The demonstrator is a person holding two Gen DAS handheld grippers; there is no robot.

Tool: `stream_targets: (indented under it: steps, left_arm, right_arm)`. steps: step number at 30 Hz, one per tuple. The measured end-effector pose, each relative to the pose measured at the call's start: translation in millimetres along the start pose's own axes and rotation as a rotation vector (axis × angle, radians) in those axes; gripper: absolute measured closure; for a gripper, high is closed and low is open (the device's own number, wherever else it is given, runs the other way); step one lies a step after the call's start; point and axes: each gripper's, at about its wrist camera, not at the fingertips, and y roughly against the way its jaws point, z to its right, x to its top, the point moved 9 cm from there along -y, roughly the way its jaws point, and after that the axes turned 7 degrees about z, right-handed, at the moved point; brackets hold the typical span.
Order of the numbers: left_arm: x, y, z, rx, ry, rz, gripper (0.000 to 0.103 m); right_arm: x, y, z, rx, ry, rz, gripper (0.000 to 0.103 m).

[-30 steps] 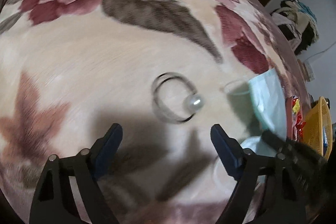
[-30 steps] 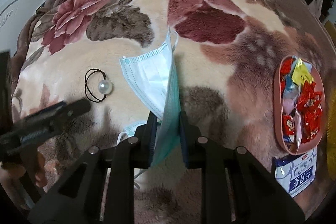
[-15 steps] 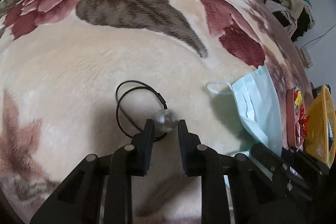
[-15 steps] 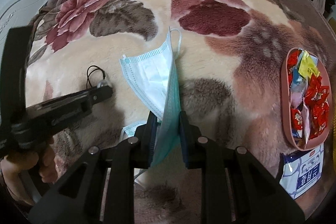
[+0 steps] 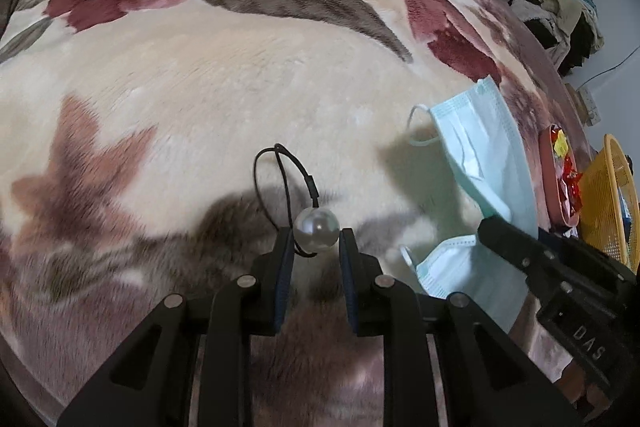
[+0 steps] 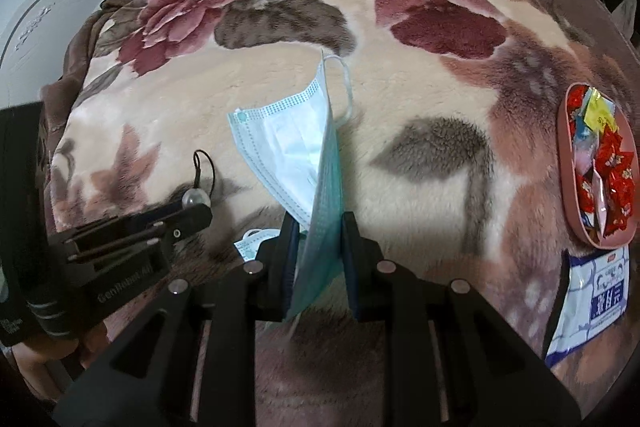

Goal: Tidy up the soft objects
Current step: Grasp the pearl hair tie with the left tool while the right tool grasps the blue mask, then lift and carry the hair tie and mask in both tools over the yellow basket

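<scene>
A plush floral blanket [image 6: 420,99] covers the bed. Left claw [image 5: 316,247] pinches the hair tie [image 5: 317,230] by its pearl; right claw [image 6: 318,227] grips a face mask [image 6: 296,155]. Pink candy tray [image 6: 568,195] lies far right.

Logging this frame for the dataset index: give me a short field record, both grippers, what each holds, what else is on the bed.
surface: plush floral blanket
left gripper: shut on the pearl bead of a black elastic hair tie
hair tie loop: hangs past the fingertips, over the blanket
right gripper: shut on a light blue pleated face mask
second face mask: lies on the blanket beneath the held one
pink oval tray of wrapped sweets: at the right
white and blue printed packet: beside the tray
yellow mesh basket: beyond the tray
</scene>
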Motion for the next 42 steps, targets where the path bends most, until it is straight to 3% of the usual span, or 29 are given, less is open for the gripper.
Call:
stream_targets:
  steps: [24, 42]
  left_arm:
    - [-48.9, 90.9, 37.5, 0.013, -0.064, 0.080, 0.081]
    - [-63.3, 116.5, 69.3, 0.019, -0.130, 0.104, 0.081]
  right_arm:
    - [-48.8, 92.2, -3.2, -0.003, -0.008, 0.083, 0.082]
    - [-64.2, 131.2, 11.7, 0.002, -0.040, 0.141, 0.082]
